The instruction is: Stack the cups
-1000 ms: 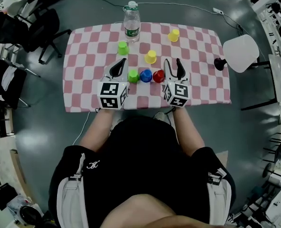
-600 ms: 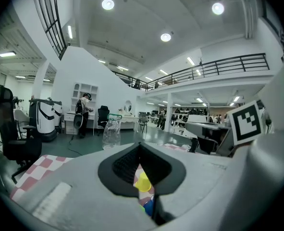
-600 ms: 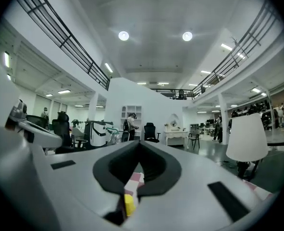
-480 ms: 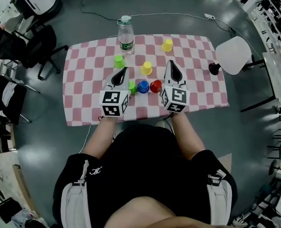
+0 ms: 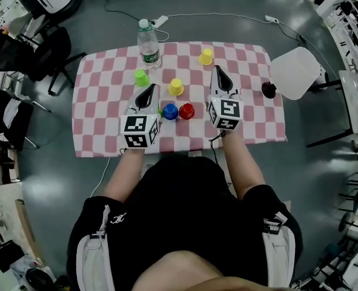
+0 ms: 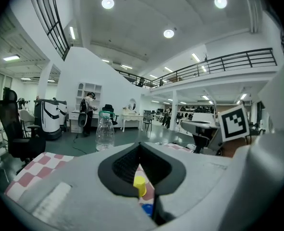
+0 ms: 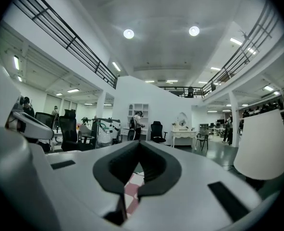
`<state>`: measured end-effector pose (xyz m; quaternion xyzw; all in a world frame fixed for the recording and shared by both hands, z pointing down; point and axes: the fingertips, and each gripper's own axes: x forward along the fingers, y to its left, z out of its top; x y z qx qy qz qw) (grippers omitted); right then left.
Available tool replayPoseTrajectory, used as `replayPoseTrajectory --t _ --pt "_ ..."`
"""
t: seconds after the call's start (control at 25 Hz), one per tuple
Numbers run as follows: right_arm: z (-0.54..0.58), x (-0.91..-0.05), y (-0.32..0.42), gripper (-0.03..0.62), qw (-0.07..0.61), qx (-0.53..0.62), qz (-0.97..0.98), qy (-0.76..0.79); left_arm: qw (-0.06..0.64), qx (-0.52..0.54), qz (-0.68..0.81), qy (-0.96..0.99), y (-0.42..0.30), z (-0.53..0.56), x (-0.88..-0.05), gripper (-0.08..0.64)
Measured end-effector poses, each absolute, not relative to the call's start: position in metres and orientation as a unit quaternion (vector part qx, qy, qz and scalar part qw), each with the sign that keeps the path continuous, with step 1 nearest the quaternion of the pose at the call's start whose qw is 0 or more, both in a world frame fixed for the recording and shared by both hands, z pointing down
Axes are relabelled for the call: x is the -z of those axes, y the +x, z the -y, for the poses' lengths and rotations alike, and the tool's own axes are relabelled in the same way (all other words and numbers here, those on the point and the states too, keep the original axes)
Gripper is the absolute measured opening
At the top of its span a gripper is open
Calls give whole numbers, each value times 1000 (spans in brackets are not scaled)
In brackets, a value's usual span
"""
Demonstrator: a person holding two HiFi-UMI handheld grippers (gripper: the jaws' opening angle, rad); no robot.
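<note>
red cup [image 5: 186,111], blue cup [image 5: 170,111] and yellow cup [image 5: 176,87] stand upright, long axes vertical, on the checkered surface [image 5: 100,105]. left gripper [image 5: 148,91] and right gripper [image 5: 218,73] fingers clenched, empty.

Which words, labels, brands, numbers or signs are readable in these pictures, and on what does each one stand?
No text can be read in any view.
Bottle label: green band, print too small to read.
Marker cubes: black-and-white square patterns, no letters.
Shorts: a white logo, too small to read.
</note>
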<state>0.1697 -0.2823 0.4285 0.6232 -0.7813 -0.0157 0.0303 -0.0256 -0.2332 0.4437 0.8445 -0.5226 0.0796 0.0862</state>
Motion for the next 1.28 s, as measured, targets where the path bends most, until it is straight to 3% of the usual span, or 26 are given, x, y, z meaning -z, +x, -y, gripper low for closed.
replayPoseTrajectory --t 0.56,0.84,1.28 --pt "388 -512 217 8 73 -34 830 553 96 -103 593 793 22 239 -461 12" --pt "435 -578 214 213 112 -84 831 538 120 -127 631 756 13 234 -485 12" --pt "478 -652 217 247 160 -117 817 542 149 -161 659 720 -4 226 -517 12"
